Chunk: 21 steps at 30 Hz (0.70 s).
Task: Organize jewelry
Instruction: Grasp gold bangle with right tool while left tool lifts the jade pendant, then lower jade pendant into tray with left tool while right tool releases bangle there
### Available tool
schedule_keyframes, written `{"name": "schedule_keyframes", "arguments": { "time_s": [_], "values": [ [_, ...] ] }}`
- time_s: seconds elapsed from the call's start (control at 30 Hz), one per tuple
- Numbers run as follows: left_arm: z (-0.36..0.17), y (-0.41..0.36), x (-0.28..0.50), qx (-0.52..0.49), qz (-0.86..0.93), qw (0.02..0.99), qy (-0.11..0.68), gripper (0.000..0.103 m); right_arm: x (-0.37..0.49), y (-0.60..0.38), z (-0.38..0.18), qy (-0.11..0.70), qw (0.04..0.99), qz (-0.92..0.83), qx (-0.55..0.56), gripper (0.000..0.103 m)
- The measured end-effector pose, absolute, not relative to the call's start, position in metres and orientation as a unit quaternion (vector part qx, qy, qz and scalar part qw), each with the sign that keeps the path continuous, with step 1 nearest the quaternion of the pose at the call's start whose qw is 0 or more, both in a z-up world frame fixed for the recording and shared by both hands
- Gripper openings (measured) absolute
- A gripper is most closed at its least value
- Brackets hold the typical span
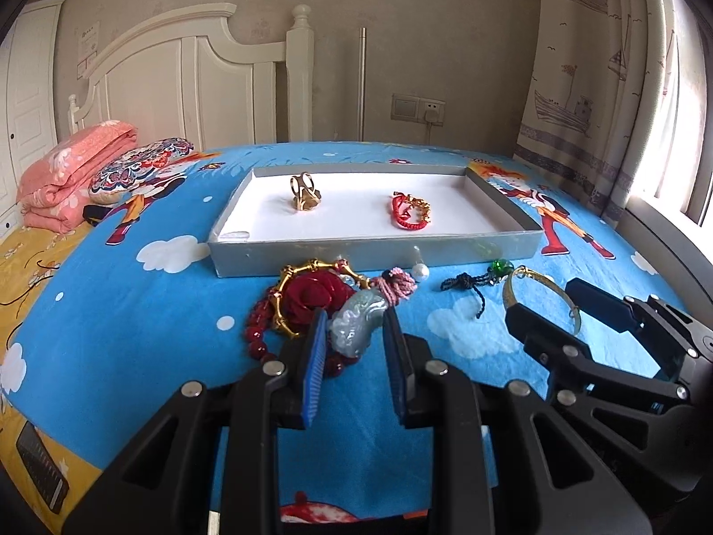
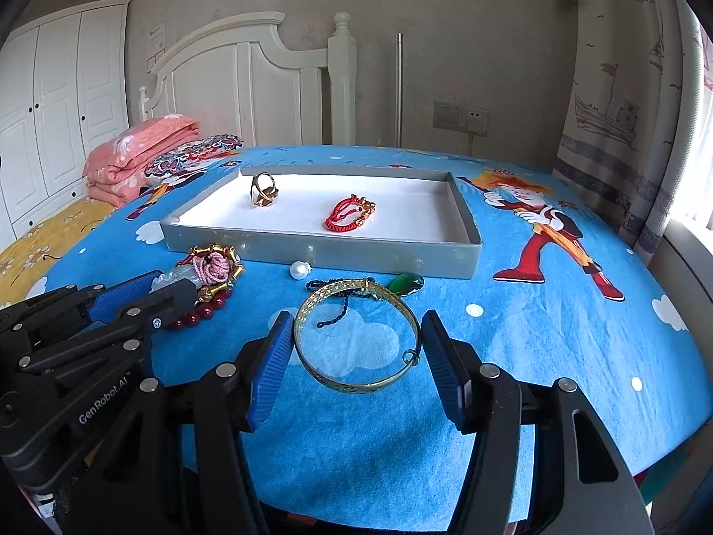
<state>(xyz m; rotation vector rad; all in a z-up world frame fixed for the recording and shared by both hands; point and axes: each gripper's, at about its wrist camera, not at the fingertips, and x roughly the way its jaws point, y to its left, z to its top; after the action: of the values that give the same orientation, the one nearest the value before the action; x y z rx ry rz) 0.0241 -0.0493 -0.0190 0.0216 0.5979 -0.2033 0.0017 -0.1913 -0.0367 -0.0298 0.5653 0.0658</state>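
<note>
- The left gripper had its jaws closed on the pale green jade pendant, one blue pad at each side of it.
- The pendant's long axis ran forward along the fingers, its pink tassel trailing off the far end toward the grey tray.
- The right gripper gripped the gold bangle across its width, a pad touching each side of the hoop.
- The bangle sat tilted between the jaws, near edge low, far edge raised, its small clasp beside the right pad.
- Judgement: both pieces looked ready to go into the tray, where a gold ring and a red cord bracelet already lay.
- To do it well, carry each piece clear over the near wall before lowering.
- The tassel could snag the red bead strand and gold chain bracelet just left of the jaws, so lift straight up first.
- Set them down in the bare white floor, apart from the other pieces.
</note>
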Motion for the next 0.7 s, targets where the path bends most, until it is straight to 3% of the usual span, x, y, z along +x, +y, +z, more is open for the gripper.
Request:
{"name": "schedule_keyframes", "arguments": {
  "time_s": [0.33,0.7],
  "values": [
    [-0.010,-0.036,0.038,0.007,-0.073,0.956,0.284,0.025,0.024,-0.190,-0.024,0.267,0.963,0.026,-0.011,0.056],
    [0.023,-0.030,0.121,-0.001,-0.051,0.954,0.295,0.025,0.102,-0.190,0.007,0.267,0.963,0.017,-0.019,0.056]
  ]
}}
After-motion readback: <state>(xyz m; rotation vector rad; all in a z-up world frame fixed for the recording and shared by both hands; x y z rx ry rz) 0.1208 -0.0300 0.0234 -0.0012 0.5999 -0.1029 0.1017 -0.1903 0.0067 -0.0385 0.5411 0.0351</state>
